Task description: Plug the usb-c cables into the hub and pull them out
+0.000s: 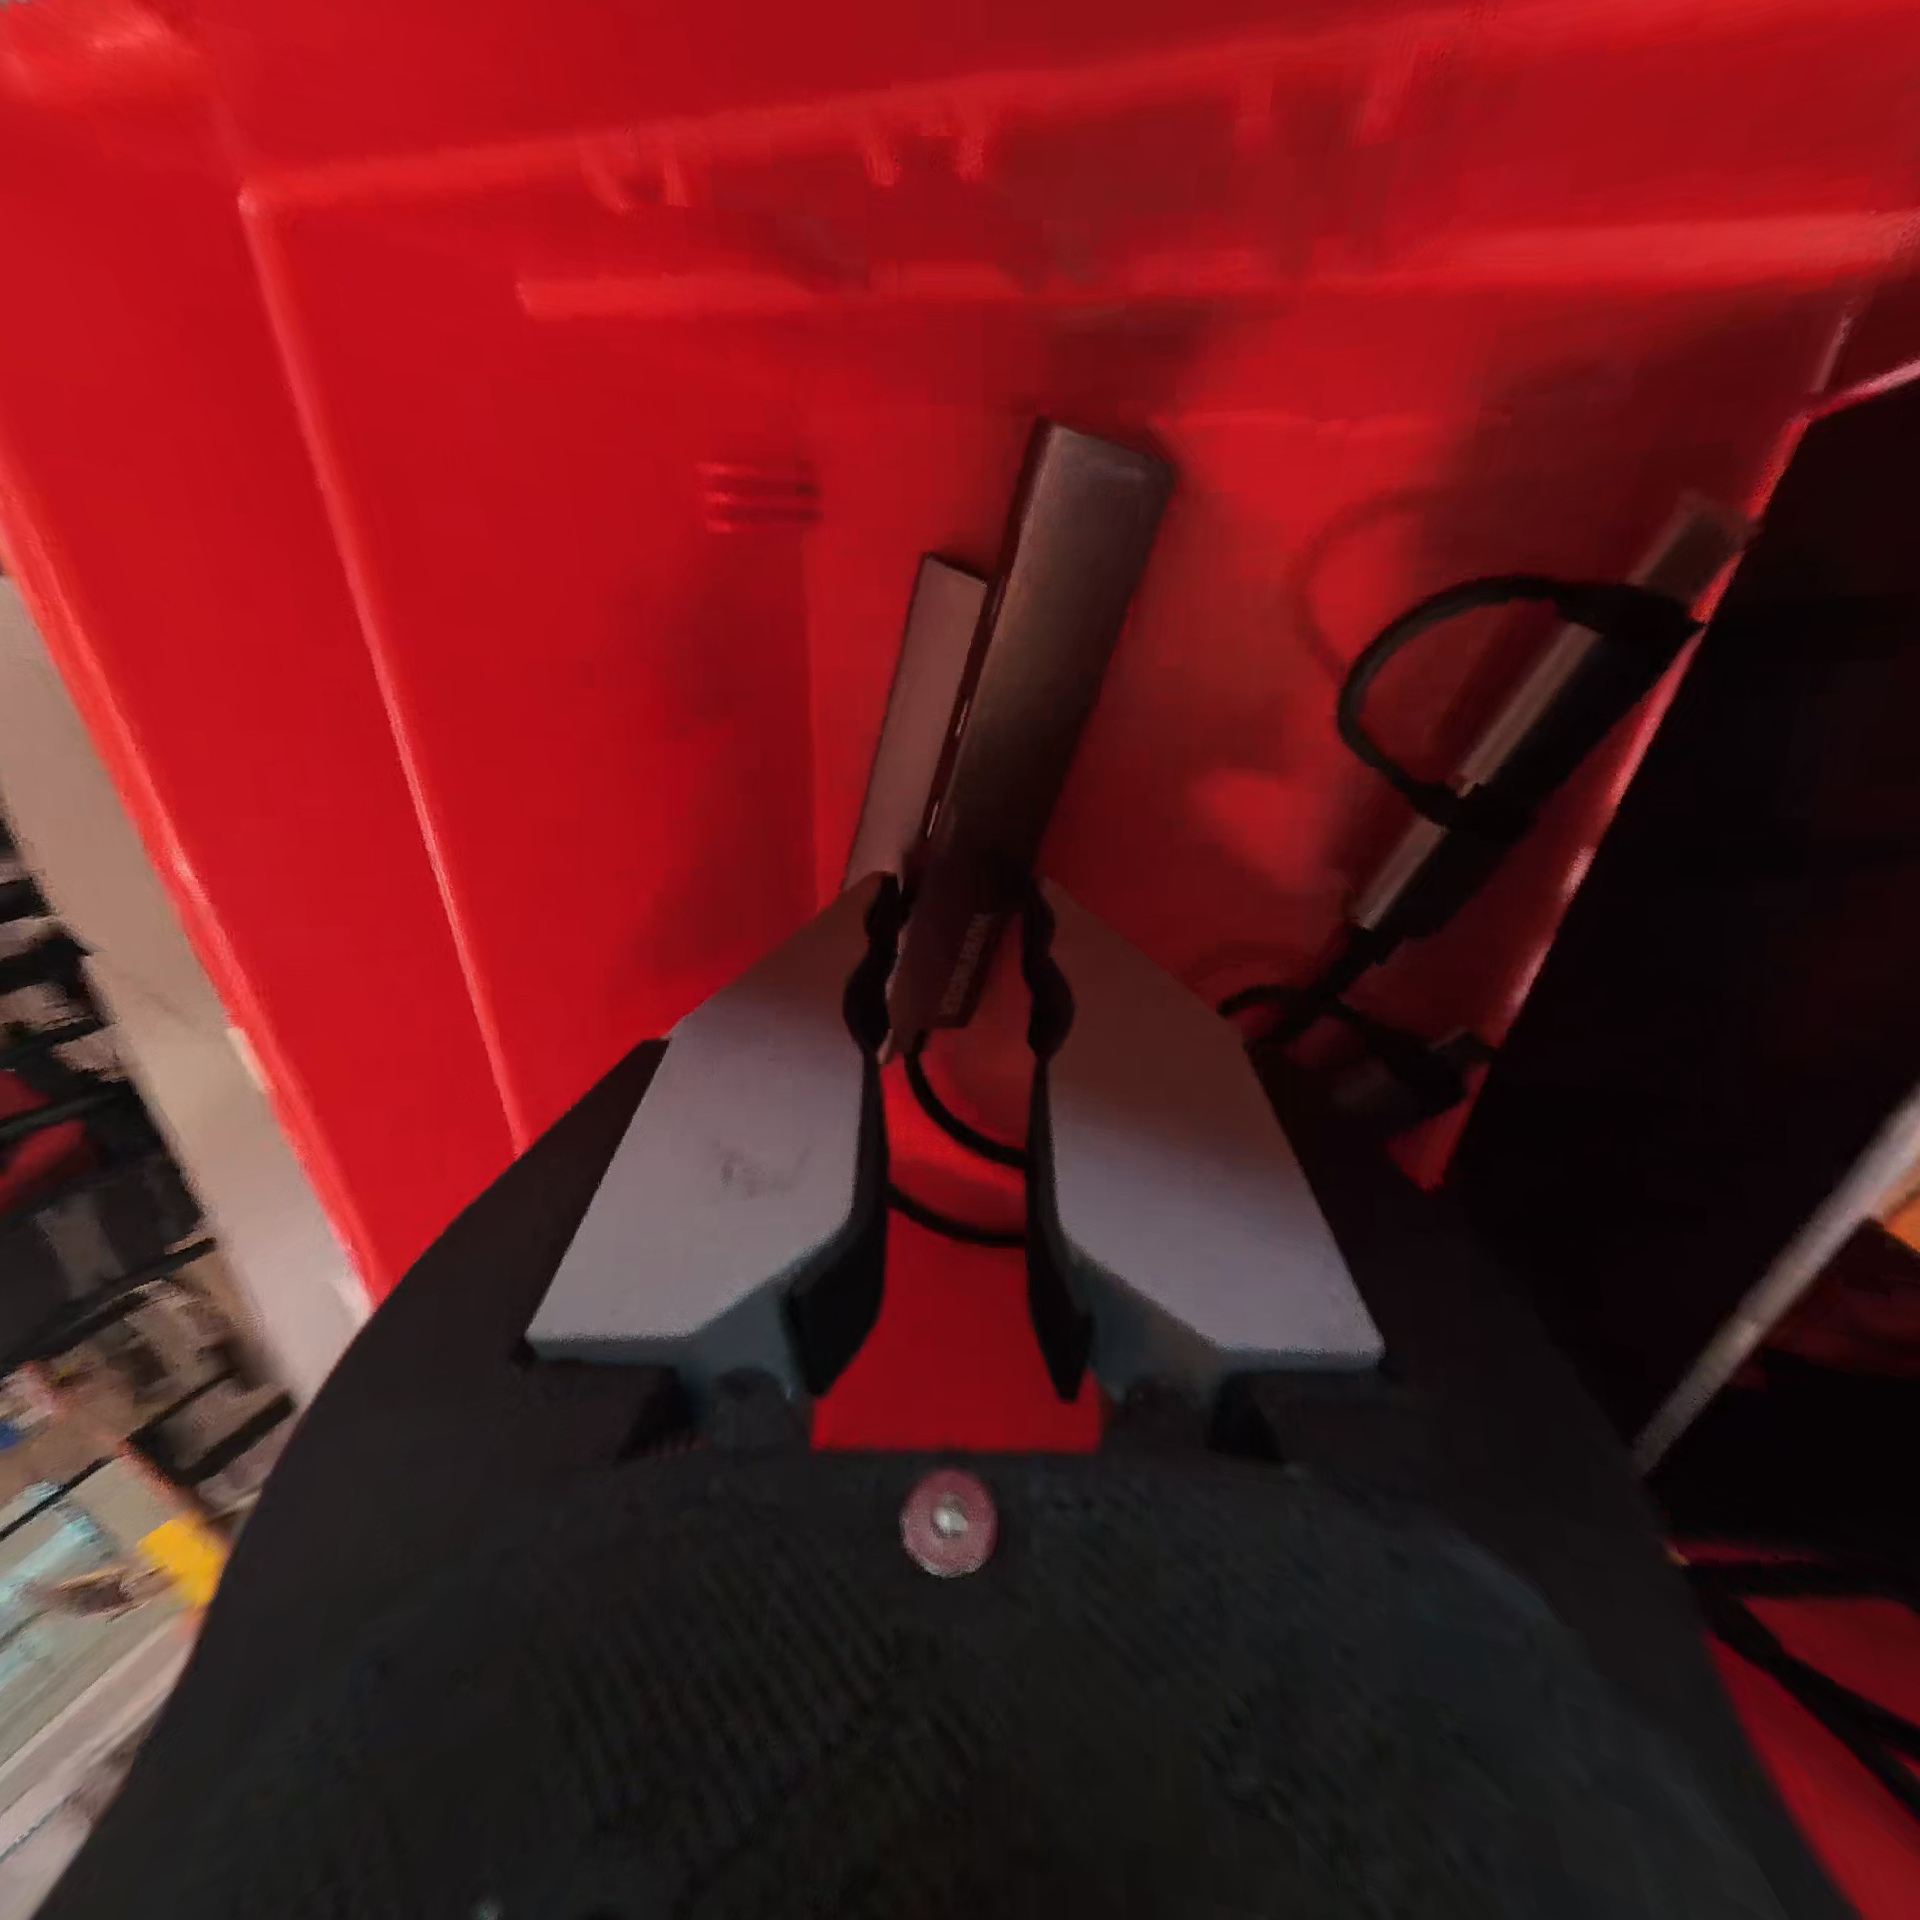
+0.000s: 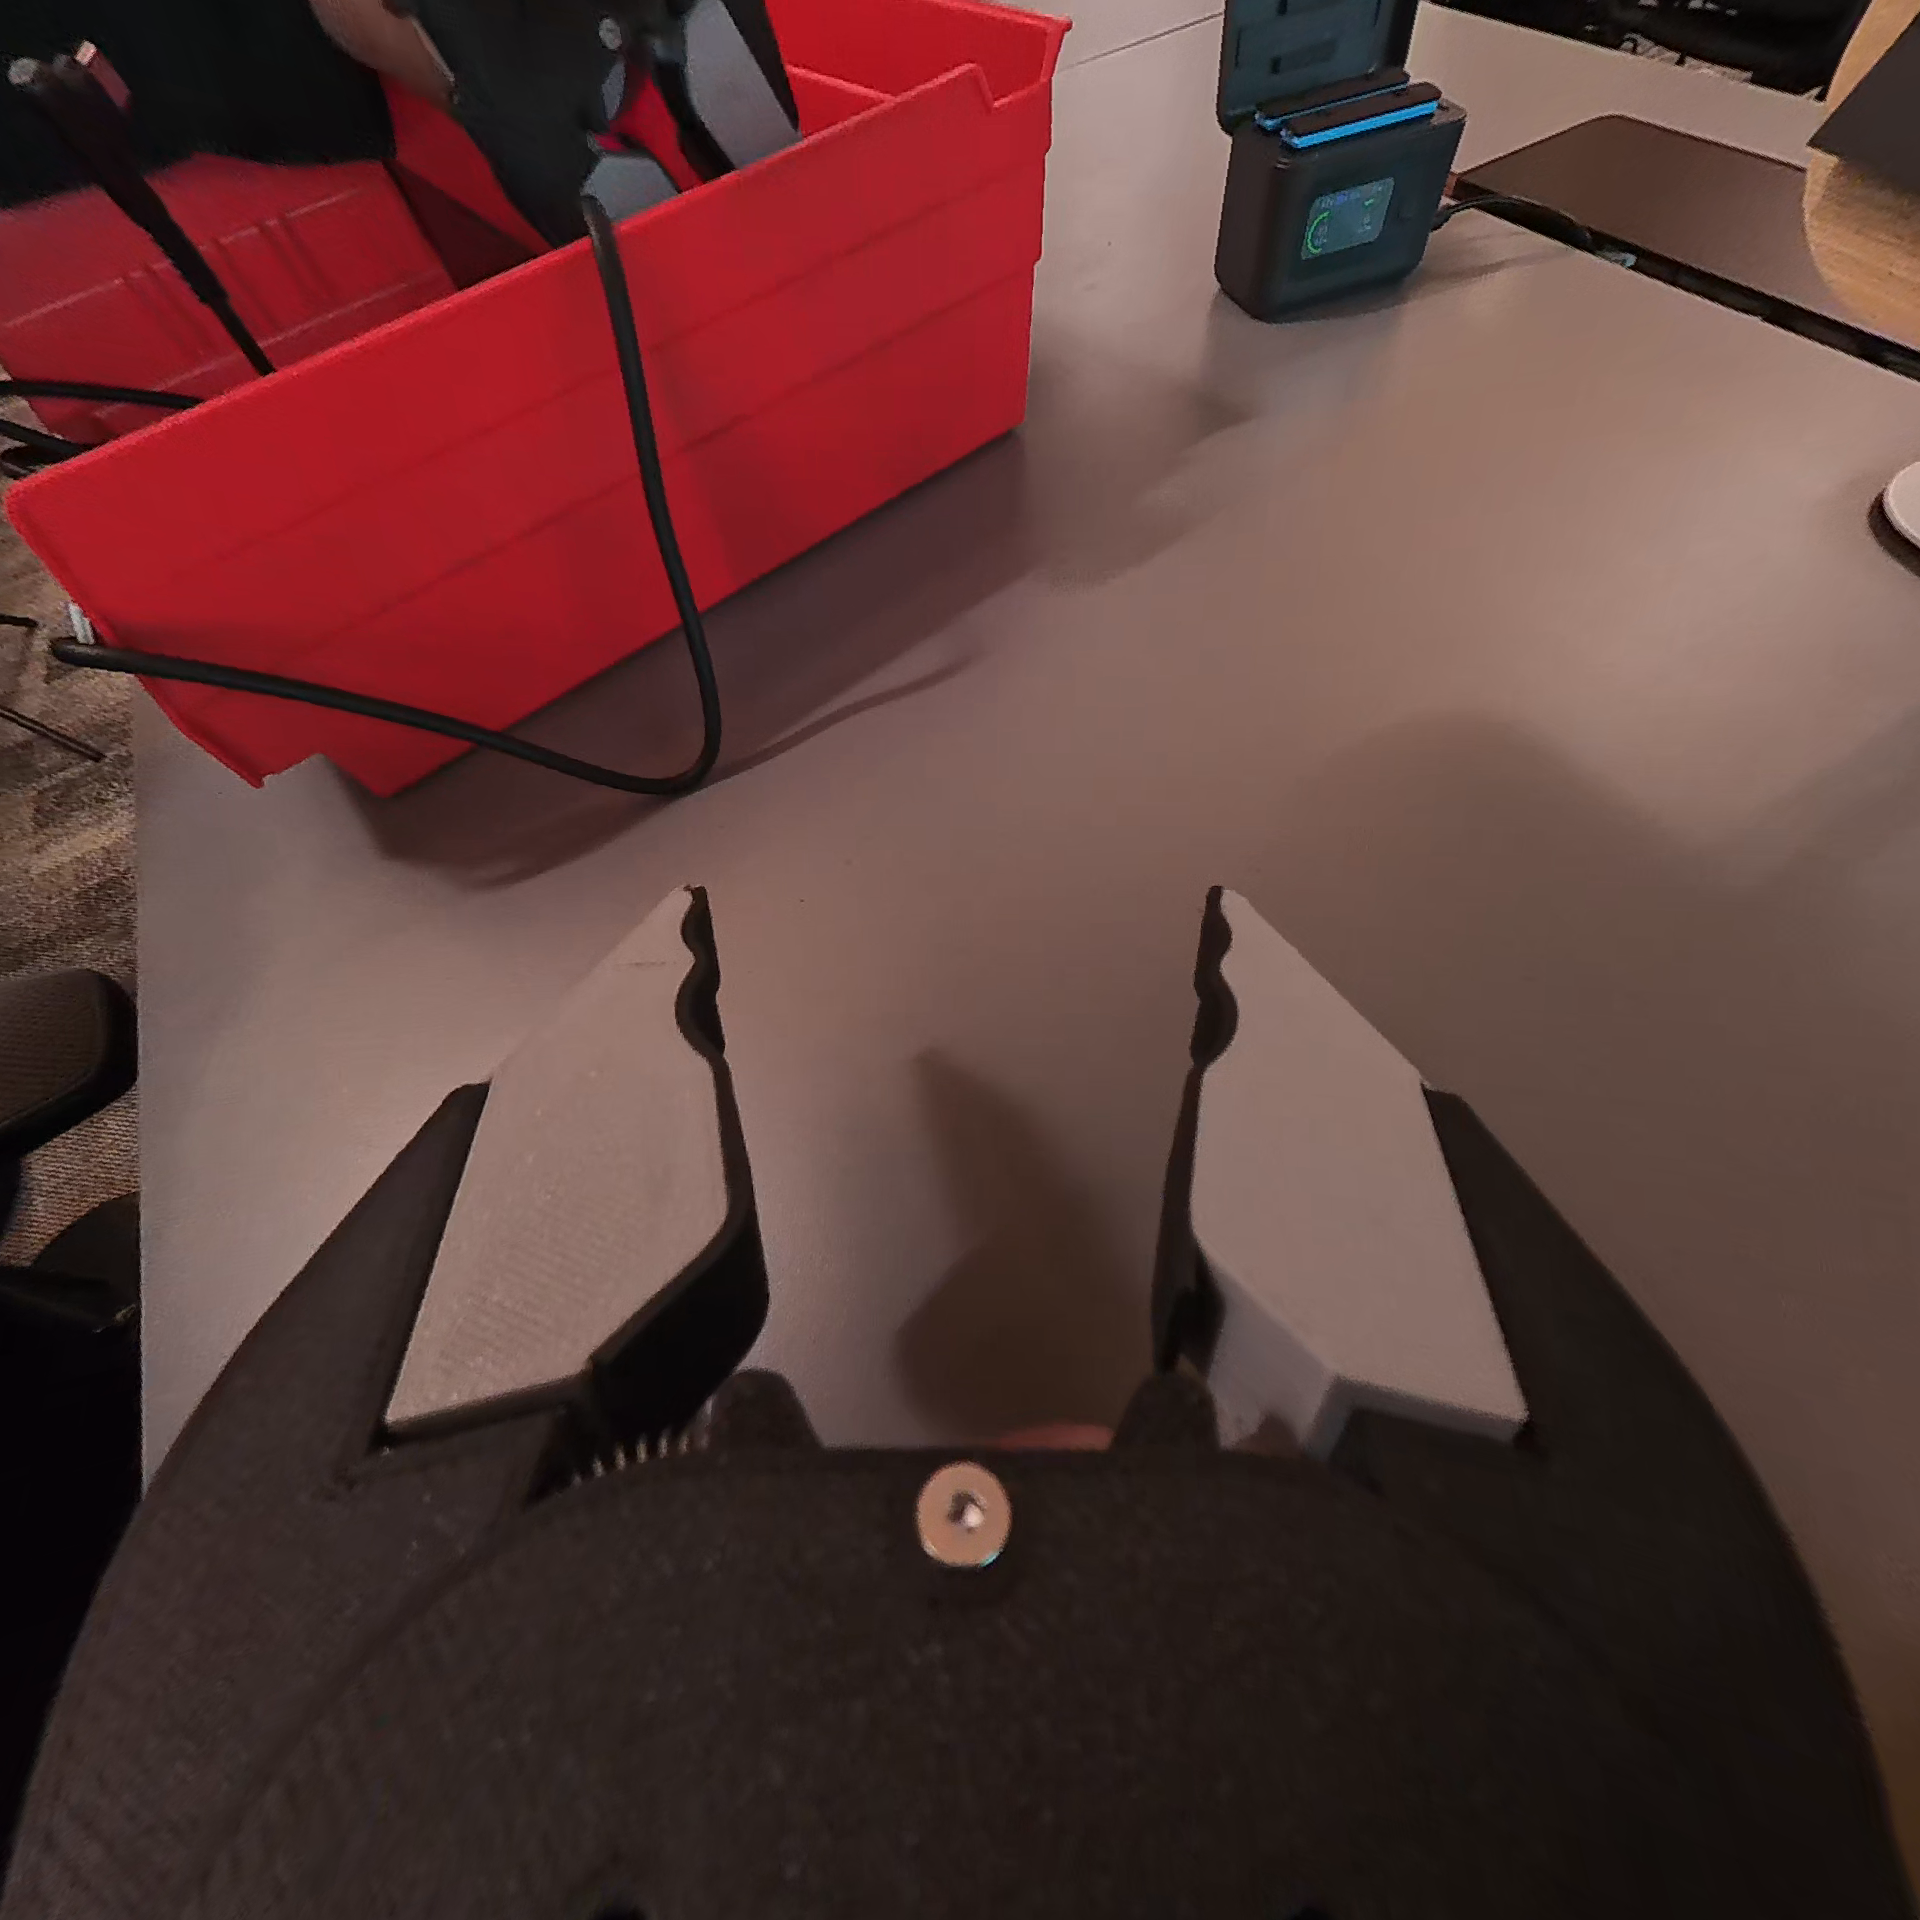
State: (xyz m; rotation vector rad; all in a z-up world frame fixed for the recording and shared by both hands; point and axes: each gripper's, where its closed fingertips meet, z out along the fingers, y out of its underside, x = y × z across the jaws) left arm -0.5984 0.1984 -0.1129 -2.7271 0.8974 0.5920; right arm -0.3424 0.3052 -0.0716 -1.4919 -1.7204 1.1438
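My left gripper (image 1: 951, 966) clamps the slim dark-grey metal hub (image 1: 1049, 665) inside the red plastic bin (image 1: 520, 623). Right gripper (image 2: 956, 966) gapes empty over the grey tabletop (image 2: 1351, 727) (nothing plugged yet, I judge).

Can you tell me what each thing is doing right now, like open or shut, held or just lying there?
Left gripper: jaws shut on the slim dark grey metal hub, inside the bin.
Right gripper: jaws open, empty, over the grey table.
Red plastic bin: open-topped, standing on the table.
Black cable: hanging out over the bin's wall.
Small dark charger box: lid up, screen lit.
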